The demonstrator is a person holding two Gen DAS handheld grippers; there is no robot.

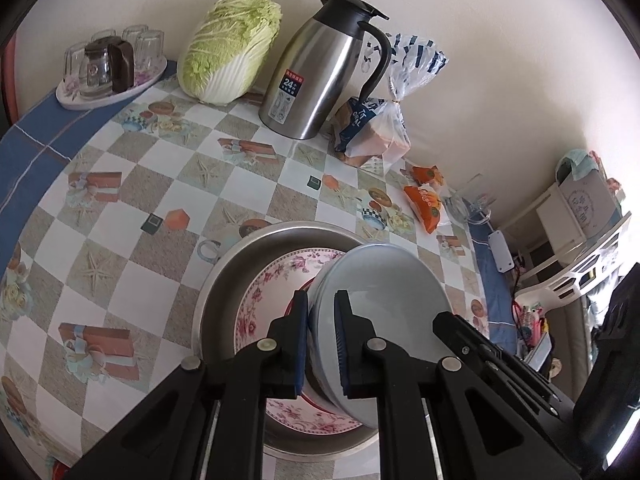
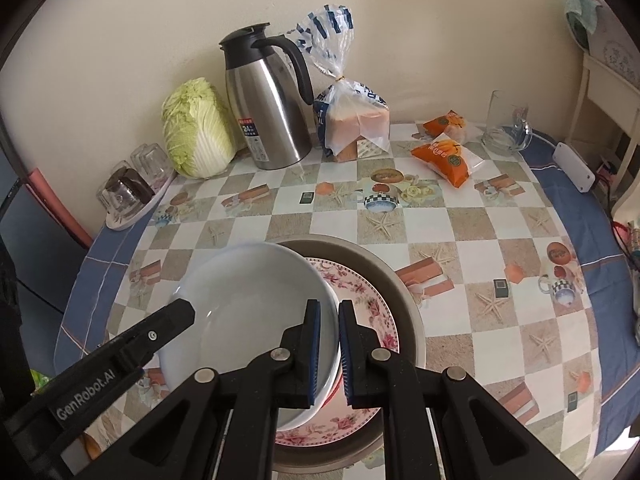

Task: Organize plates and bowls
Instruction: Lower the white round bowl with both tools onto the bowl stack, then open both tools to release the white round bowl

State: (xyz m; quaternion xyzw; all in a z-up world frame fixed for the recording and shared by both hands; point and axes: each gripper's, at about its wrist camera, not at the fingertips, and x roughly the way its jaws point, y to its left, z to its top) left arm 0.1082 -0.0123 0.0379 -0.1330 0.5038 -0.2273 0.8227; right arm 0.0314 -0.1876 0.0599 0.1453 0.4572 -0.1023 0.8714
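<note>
- Both claws pinch the pale bowl's rim: left claw (image 1: pixel 322 344) on one side, right claw (image 2: pixel 329 354) on the opposite side.
- Bowl (image 2: pixel 256 312) sits tilted, held over the flowered plate (image 2: pixel 370 304), which lies in the metal basin (image 2: pixel 404 300) on the table (image 2: pixel 460 224).
- To do it well: level the bowl, keep both pinches even, lower it centred on the plate; a slanted rim could slip or knock the plate.
- Beyond the claws, well apart: thermos (image 2: pixel 268 108), cabbage (image 2: pixel 196 132), bread bag (image 2: pixel 352 120), orange snack packs (image 2: pixel 448 156), glass mug (image 2: pixel 504 124), tray of glasses (image 1: pixel 108 68).
- Nothing stands between bowl and plate.
</note>
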